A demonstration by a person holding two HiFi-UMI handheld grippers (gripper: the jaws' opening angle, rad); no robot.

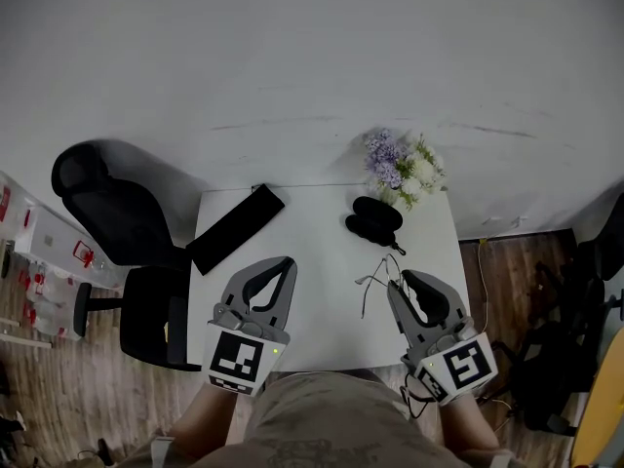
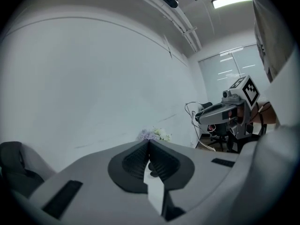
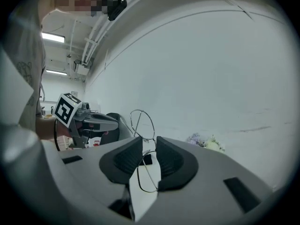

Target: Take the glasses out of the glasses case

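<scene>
The right gripper holds the wire-rimmed glasses pinched between its half-closed fingers, at the desk's 5 o'clock. The black glasses case lies at 1 o'clock beside the flowers. The left gripper's fingers are pressed together, empty.

Left claw has jaws together; right claw grips, both nearly level.

Glasses partly behind right hand-held gripper

Glasses case lies on the table, flowers just behind.
</scene>
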